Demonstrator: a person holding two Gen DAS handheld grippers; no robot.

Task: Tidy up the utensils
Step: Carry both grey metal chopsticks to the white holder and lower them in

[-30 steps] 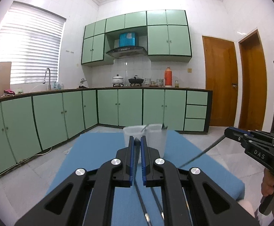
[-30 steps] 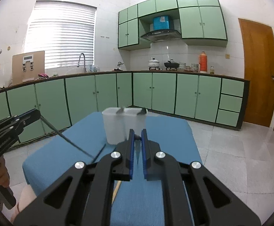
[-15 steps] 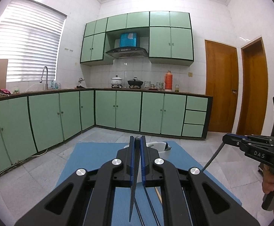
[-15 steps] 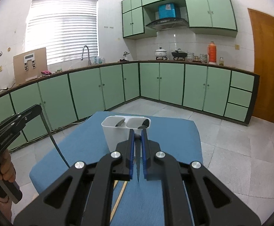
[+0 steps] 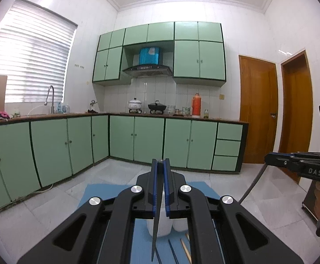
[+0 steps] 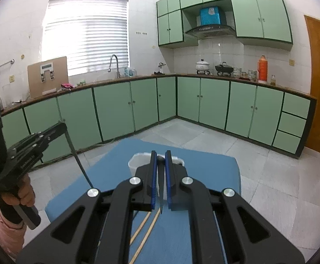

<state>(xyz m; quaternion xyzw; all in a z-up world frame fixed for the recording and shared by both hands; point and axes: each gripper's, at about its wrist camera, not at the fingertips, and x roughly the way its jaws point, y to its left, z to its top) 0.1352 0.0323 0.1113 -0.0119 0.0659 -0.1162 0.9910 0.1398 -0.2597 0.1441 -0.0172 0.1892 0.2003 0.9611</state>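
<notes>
**Both tools raised with a dark utensil each, holder waiting below**

The left tool (image 5: 160, 165) is pinched together on a thin dark utensil (image 5: 156, 215) that hangs straight down from its blue-lined fingers (image 5: 153, 184), its tip pointing towards the white plastic utensil holder (image 5: 160, 226) on the blue-covered desk (image 5: 98, 192). The right tool (image 6: 160, 156) is likewise clamped on a second slim dark utensil (image 6: 160, 194), which also hangs tip-down between its fingers, with the holder (image 6: 135, 165) just ahead of and below it. Held vertically like this, each piece seems set up for a straight drop into the holder rather than a sideways push, which would likely tip the light container.

Counted: two tools, each carrying one utensil. In the right wrist view the other tool's long dark piece (image 6: 78, 160) slants down towards the desk; in the left wrist view the right tool's piece (image 5: 251, 187) does the same. One holder is visible; it appears to have two compartments, though the fingers hide most of its rim. What it already contains cannot be told. On the desk lie two pale wooden chopsticks (image 6: 146, 226), side by side near the holder, plus at least two thin dark sticks (image 5: 173, 250) seen in the left wrist view, not yet sorted.
</notes>
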